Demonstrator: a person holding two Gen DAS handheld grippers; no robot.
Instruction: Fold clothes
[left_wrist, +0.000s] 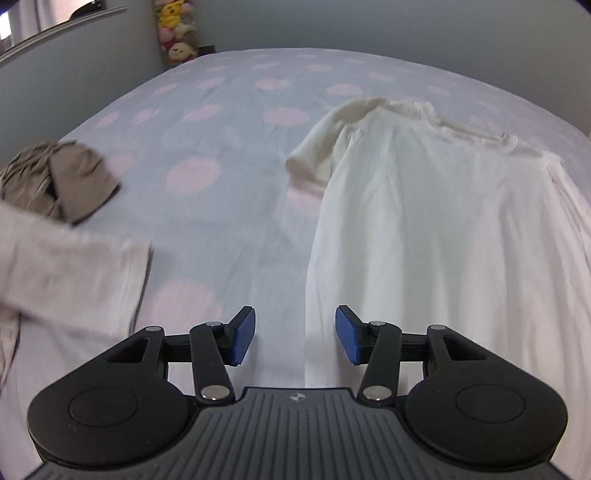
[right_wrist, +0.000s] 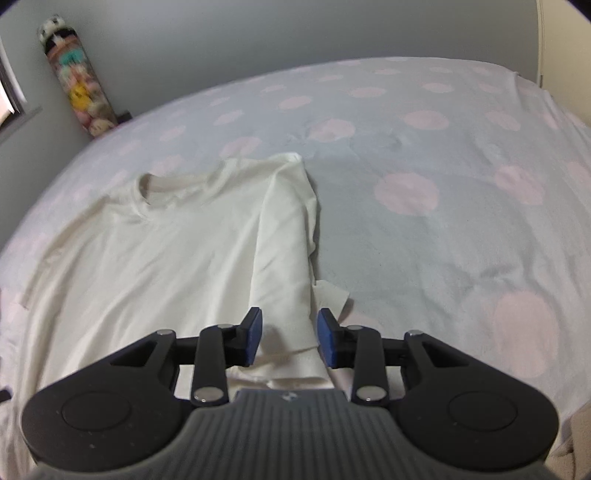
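Cloth lies spread mid-bed: a white T-shirt (right_wrist: 166, 258), its right side flap turned over the body to narrow it. Right gripper (right_wrist: 290, 338) fingers straddle that flap, parted, not clamping. Left gripper (left_wrist: 295, 334) hangs wide open, empty, over the shirt's other edge.

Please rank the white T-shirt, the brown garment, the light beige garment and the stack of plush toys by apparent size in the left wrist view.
1. white T-shirt
2. light beige garment, cut off by the frame edge and nearer the camera, so unsure
3. brown garment
4. stack of plush toys, far off, so true size is unsure
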